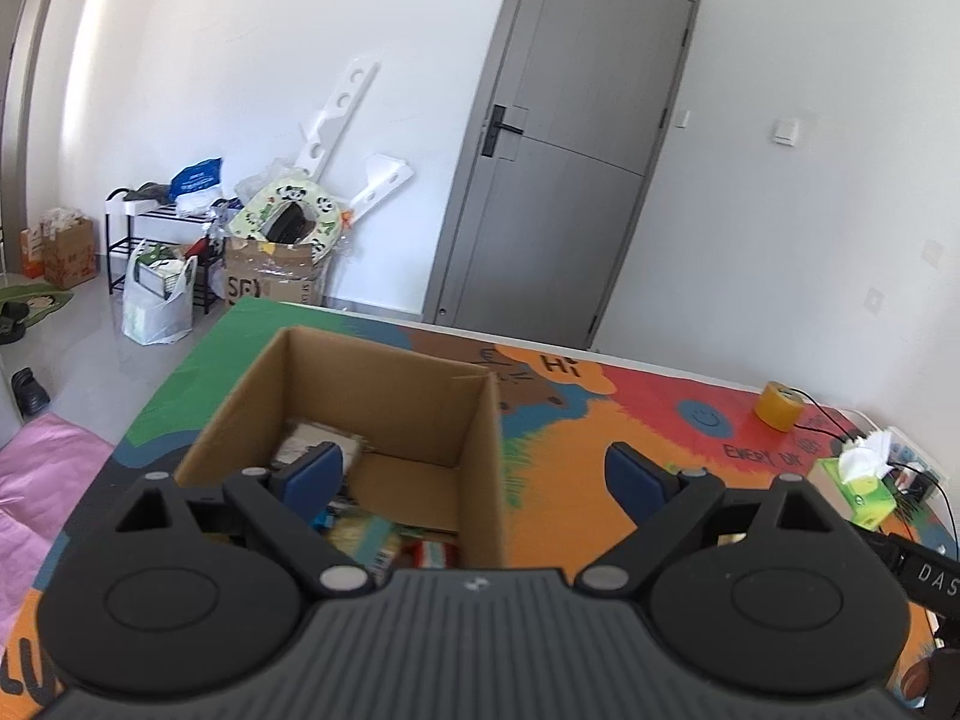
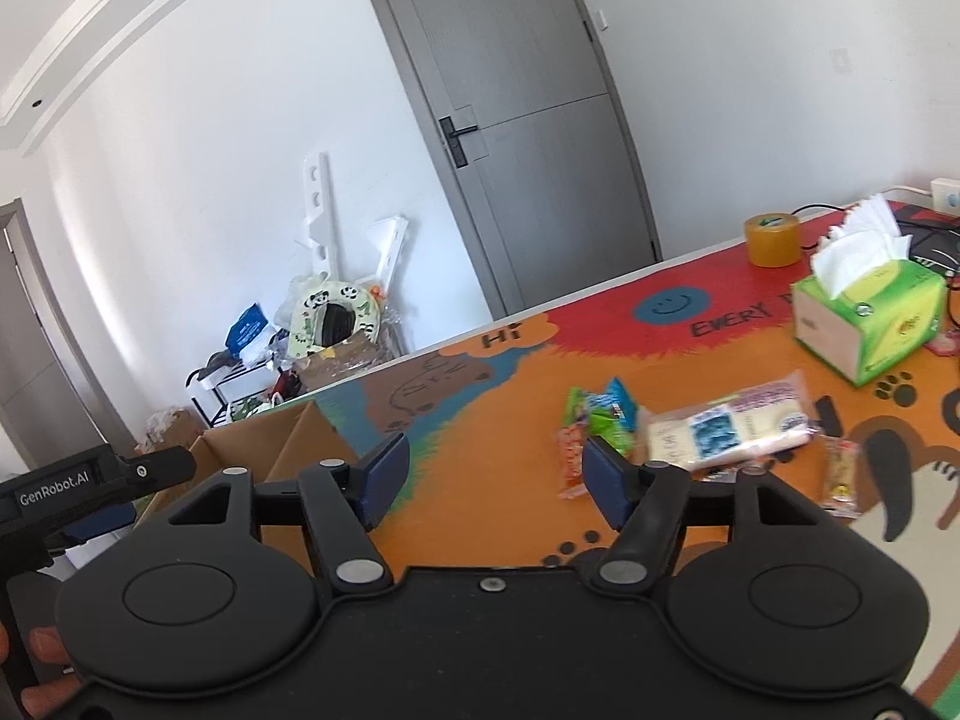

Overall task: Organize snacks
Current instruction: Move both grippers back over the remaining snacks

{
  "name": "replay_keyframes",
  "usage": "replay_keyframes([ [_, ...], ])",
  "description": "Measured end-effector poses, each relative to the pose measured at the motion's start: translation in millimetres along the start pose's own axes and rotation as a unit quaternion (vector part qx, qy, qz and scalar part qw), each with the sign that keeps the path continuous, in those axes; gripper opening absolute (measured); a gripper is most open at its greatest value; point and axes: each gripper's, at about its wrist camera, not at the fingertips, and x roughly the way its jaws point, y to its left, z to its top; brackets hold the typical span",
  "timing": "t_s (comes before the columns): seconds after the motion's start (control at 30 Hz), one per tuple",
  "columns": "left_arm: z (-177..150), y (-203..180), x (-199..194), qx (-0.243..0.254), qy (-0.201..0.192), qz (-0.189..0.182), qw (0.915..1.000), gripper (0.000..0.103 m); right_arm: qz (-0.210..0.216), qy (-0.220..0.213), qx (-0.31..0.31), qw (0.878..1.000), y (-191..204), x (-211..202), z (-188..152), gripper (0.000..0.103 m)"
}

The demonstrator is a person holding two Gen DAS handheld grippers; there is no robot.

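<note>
the left gripper (image 1: 474,468) stands spread wide with nothing between its blue pads; one pad hangs over the cardboard box (image 1: 384,396), the other outside its near right wall. the right gripper (image 2: 495,471) is parted too and empty, with only bare mat showing between its pads.

taking the cardboard box as the landmark: it sits on the colourful mat (image 2: 480,420), open-topped, with several packets (image 1: 372,534) already lying on its floor. to the right of the box, well apart from it, a small cluster of loose snacks waits on the mat: a large pale flat pack (image 2: 732,429), a green and blue pouch (image 2: 600,411) beside it, an orange stick packet (image 2: 570,468) nearest the box, and a slim bar (image 2: 840,477) farthest from it. beyond them stand a tissue box (image 2: 864,318) and a roll of tape (image 2: 771,239).

these look like light, soft film wrappers, likely slippery and easy to crumple. the pale pack is probably best pinched across a short edge, the stick packets across their narrow middle.
</note>
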Motion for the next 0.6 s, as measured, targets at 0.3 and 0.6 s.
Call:
replay_keyframes([
  [0.3, -11, -42, 9, 0.026, 0.01, -0.023, 0.9993, 0.094, -0.03, -0.007, 0.016, 0.999, -43, -18, 0, 0.067],
  [0.6, -25, -82, 24, 0.044, 0.028, -0.05, 0.9974, 0.094, -0.072, -0.02, 0.042, 0.996, -88, -35, 2, 0.067],
])
